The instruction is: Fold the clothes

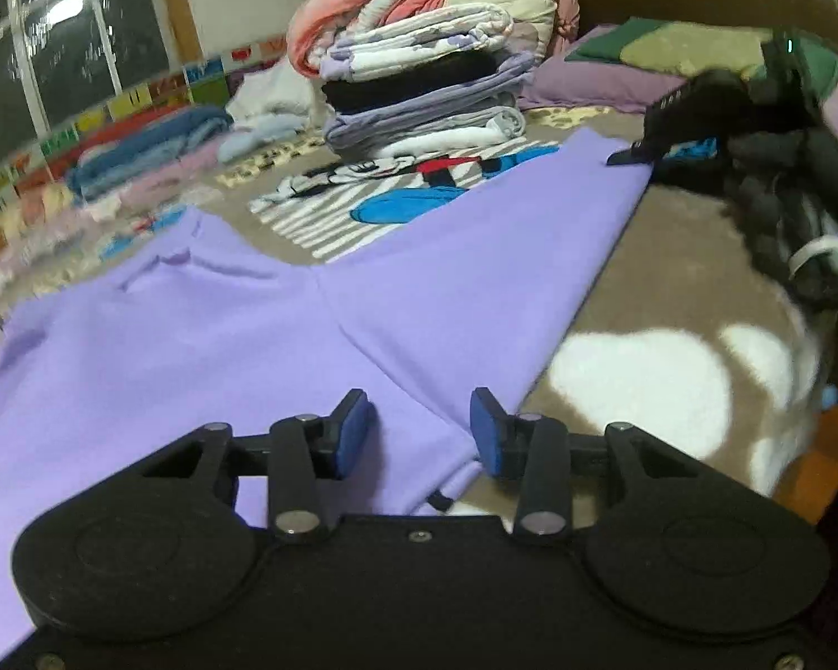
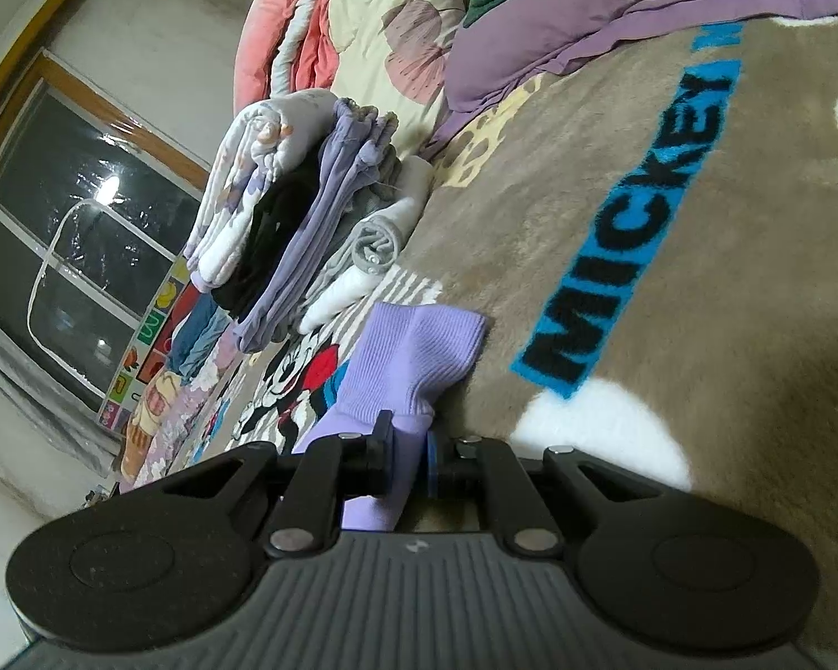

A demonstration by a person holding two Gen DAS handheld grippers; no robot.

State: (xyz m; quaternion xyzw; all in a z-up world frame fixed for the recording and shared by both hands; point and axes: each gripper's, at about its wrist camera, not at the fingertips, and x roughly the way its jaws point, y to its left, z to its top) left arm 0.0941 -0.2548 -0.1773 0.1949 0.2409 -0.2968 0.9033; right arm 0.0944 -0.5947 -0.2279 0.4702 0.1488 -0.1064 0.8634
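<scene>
Lavender trousers (image 1: pixel 363 290) lie spread flat on the brown Mickey blanket (image 1: pixel 670 257). In the left wrist view my left gripper (image 1: pixel 419 413) hovers over the garment's near edge. Its blue pads (image 1: pixel 357 430) stand apart, the cloth lies flat between them, and nothing is pinched. At the far end of one leg my right gripper (image 1: pixel 634 155) pinches the cloth. In the right wrist view the right gripper (image 2: pixel 410 435) is shut on the lavender trousers (image 2: pixel 413 357) just behind the ribbed cuff, which sticks out ahead of the fingers.
A tall stack of folded clothes (image 1: pixel 419 89) stands at the back of the bed, also in the right wrist view (image 2: pixel 285 212). Loose clothes (image 1: pixel 139 162) pile along the left under a dark window (image 1: pixel 56 56). A person's dark sleeve (image 1: pixel 782 178) is at right, and purple bedding (image 2: pixel 586 28) lies beyond.
</scene>
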